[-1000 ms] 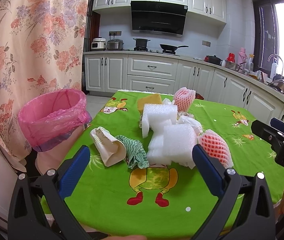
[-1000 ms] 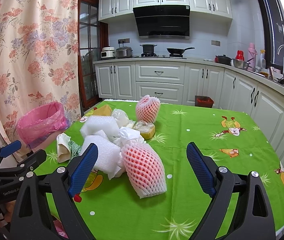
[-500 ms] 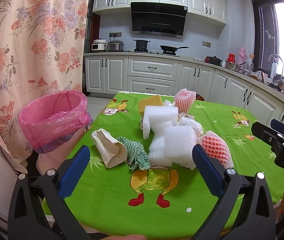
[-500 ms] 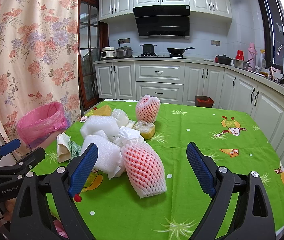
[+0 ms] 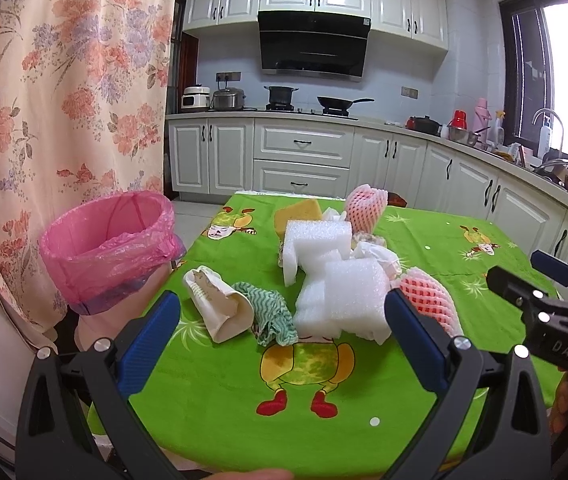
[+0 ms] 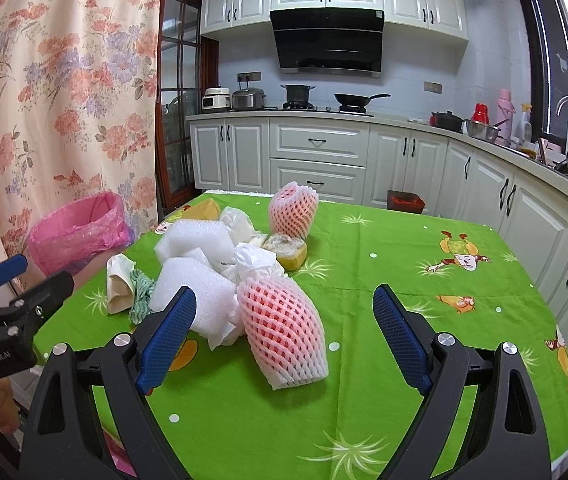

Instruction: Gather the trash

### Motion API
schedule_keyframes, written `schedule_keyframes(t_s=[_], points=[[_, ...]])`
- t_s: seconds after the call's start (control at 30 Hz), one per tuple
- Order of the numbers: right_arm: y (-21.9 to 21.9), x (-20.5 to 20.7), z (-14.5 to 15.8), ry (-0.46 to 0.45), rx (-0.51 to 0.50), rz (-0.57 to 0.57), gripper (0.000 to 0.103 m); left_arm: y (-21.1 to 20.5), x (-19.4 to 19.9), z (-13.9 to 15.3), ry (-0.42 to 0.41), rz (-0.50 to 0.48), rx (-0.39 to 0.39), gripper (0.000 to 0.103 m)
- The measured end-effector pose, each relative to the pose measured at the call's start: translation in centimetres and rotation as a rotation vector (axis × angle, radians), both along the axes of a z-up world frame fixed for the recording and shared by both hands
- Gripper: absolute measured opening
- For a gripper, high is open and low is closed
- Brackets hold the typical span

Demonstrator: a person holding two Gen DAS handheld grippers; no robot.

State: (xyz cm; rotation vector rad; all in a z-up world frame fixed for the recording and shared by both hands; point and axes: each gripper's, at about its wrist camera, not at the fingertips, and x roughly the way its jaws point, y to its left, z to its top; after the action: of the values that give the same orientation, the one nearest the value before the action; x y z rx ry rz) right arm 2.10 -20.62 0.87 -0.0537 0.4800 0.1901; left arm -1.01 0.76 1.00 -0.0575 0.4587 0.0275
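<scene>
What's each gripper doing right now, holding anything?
Left gripper: open, holding nothing, facing the trash pile.
Right gripper: open, holding nothing, with the near pink foam net ahead.

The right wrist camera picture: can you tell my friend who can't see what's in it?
An open right gripper hangs over a green cartoon tablecloth with trash piled on it: a pink foam fruit net closest, white foam pieces, crumpled paper and a green rag. A pink-bagged bin stands at the left, white kitchen cabinets behind.
</scene>
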Motion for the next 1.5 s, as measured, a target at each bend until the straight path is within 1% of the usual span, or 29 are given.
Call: schedule_keyframes(t_s=[1.1,1.5], points=[[-0.2,0.1,-0.4,0.005,0.006,-0.006,0.084,-0.2,0.0,-0.3,0.008,-0.006,0.005,0.099],[-0.2,0.1,-0.5,0.004,0.004,-0.006,0.084,-0.2,0.0,-0.9,0.022,-0.005,0.001,0.099]])
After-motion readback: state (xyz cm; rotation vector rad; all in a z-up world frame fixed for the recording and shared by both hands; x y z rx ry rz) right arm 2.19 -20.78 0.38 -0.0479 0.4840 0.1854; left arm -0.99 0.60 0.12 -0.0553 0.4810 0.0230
